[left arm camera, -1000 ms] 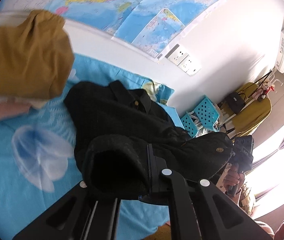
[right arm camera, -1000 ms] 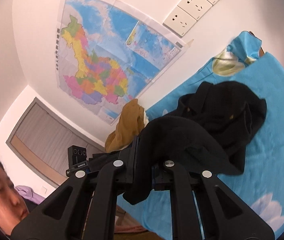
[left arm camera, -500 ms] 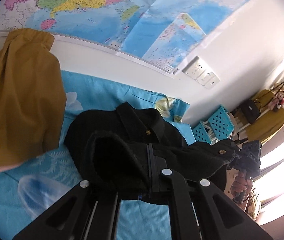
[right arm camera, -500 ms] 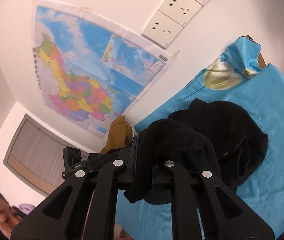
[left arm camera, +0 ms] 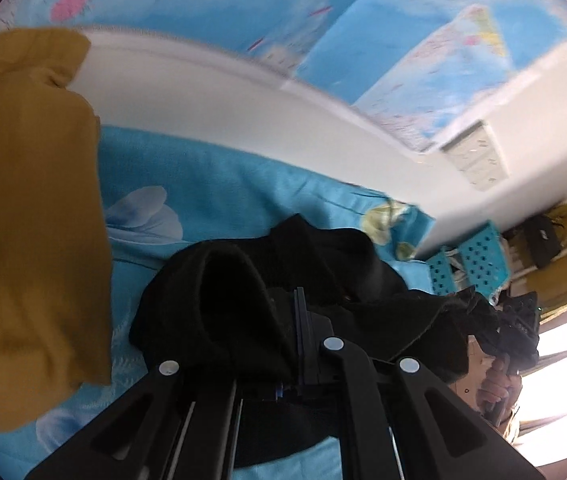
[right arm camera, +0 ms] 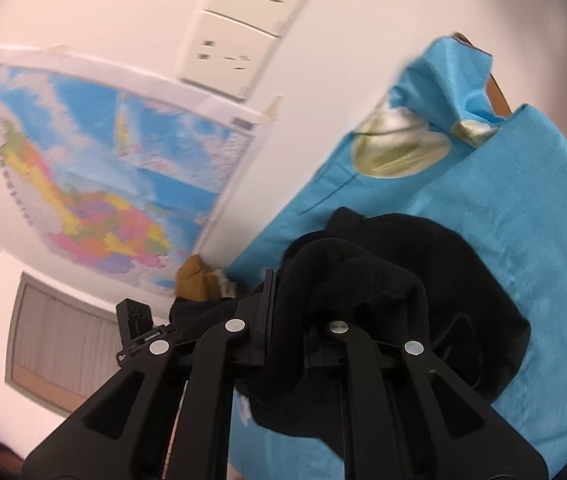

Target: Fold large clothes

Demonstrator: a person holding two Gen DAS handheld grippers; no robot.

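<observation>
Black knitted garment, thick, soft and matte, lies bunched at lower centre of both frames on the bed's smooth turquoise flower-printed sheet, one edge pinched in each clenched claw. The left claw and the right claw likely hold separate edges so the cloth hangs spread for laying down as a fold. A limp mustard-yellow cloth fills the left side of the left view, touching the sheet.
</observation>
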